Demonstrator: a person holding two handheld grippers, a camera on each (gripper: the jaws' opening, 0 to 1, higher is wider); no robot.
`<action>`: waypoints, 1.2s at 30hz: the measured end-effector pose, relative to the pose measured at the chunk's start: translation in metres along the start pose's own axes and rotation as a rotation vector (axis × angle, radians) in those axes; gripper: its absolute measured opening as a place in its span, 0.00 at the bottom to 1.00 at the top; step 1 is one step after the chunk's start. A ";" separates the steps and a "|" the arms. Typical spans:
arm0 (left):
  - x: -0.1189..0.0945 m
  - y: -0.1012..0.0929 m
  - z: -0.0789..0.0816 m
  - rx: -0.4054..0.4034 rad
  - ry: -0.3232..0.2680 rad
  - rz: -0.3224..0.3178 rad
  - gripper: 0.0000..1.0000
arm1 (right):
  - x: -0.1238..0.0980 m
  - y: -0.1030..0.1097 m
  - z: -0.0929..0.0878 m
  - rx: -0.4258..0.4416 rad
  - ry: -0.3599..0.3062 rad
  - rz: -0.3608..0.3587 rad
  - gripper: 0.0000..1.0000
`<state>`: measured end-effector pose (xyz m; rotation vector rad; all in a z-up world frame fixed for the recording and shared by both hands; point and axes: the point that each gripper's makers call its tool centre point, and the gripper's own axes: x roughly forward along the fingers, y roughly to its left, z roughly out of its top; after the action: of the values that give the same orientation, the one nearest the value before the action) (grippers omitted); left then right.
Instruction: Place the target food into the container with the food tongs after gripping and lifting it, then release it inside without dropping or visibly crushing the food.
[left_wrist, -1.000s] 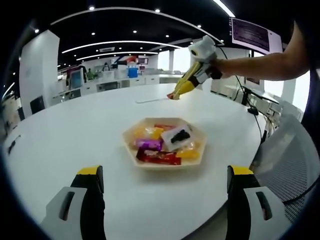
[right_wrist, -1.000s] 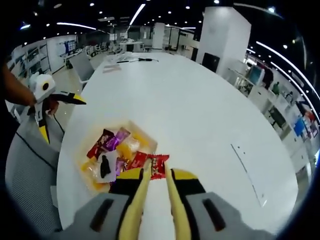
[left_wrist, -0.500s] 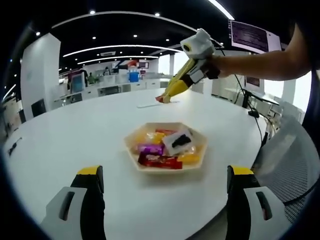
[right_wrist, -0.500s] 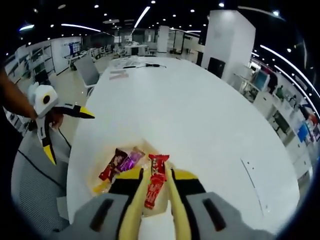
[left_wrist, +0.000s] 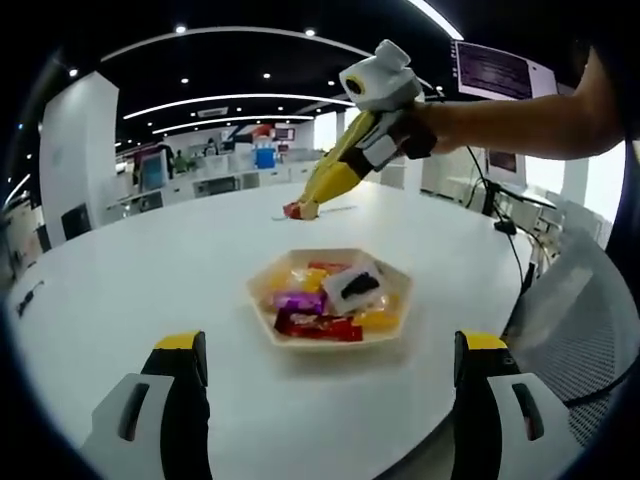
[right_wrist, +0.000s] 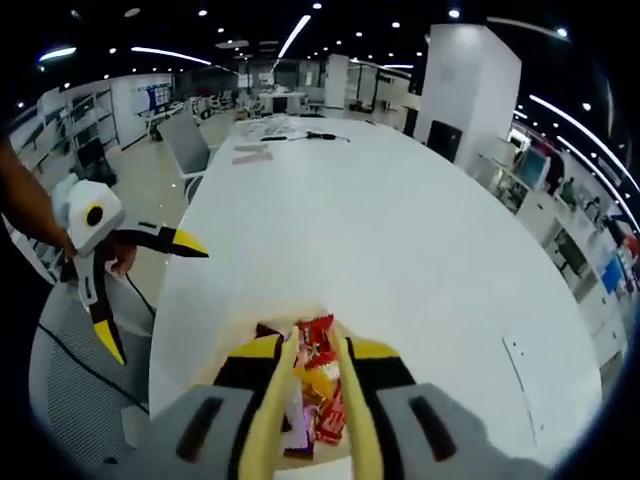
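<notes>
The red foil-wrapped candy bar (right_wrist: 318, 345) sits pinched in my right tool (right_wrist: 312, 372), raised above the beige hexagonal tray (left_wrist: 330, 335) at twelve o'clock; my left tool (left_wrist: 330, 385) waits spread over the white counter (left_wrist: 140, 280).

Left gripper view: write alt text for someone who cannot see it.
The right gripper, held in a person's hand, carries a red snack in the air above a white table. Below it sits a tray of wrapped snacks. The left gripper stands open in the foreground.
</notes>
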<state>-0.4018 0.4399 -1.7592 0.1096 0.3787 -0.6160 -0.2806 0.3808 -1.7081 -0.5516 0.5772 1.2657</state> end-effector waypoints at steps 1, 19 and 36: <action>0.000 0.000 0.000 0.001 -0.002 0.000 1.00 | -0.001 -0.002 0.001 -0.008 -0.001 -0.014 0.24; 0.002 -0.003 0.002 0.006 -0.006 -0.020 1.00 | -0.029 0.000 0.012 -0.005 -0.093 -0.053 0.25; 0.006 -0.024 0.005 0.012 -0.005 -0.131 1.00 | -0.108 0.009 0.016 0.042 -0.361 -0.151 0.26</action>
<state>-0.4100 0.4163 -1.7562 0.0953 0.3789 -0.7481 -0.3094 0.3163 -1.6243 -0.3141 0.2545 1.1713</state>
